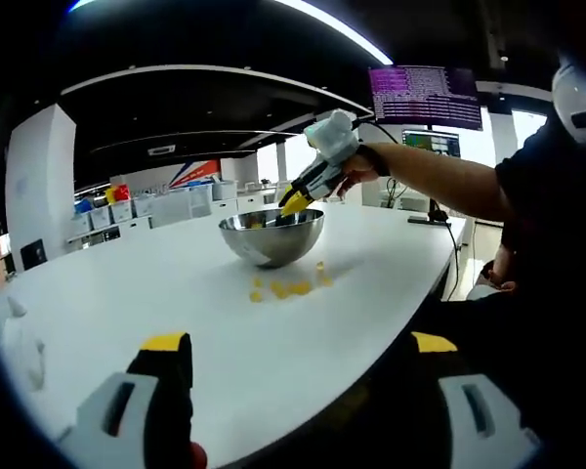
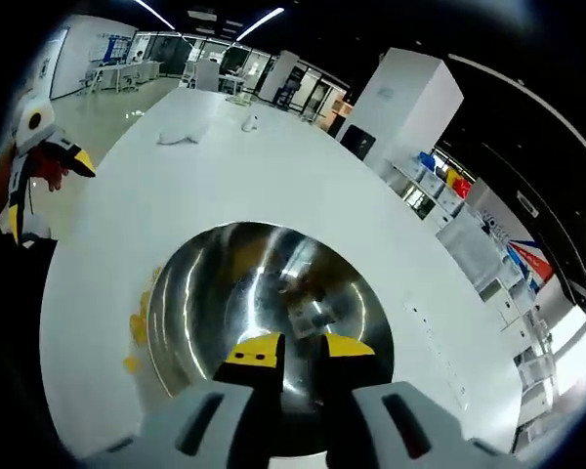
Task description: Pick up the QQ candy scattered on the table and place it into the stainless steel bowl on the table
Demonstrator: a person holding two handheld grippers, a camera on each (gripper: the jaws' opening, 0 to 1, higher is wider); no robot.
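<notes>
Right gripper view: right tongs [image 2: 291, 349] narrow over stainless steel bowl [image 2: 190, 293], grip contents unclear; left tongs [image 1: 298, 342] wide. Early release risks QQ candy [image 1: 288, 288] bouncing onto surface [image 1: 127, 293].

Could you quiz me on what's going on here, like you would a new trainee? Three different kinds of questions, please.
1. True or false: the right gripper is over the stainless steel bowl.
2. Multiple choice: the loose yellow candies lie A) on the white table beside the bowl, B) on a shelf, C) on the floor.
3. Fill in: the left gripper, low over the near table edge, has its jaws ____.

Key: 1 true: the right gripper view looks straight down into the bowl. 2 A. 3 open, spread wide with nothing between them.
</notes>
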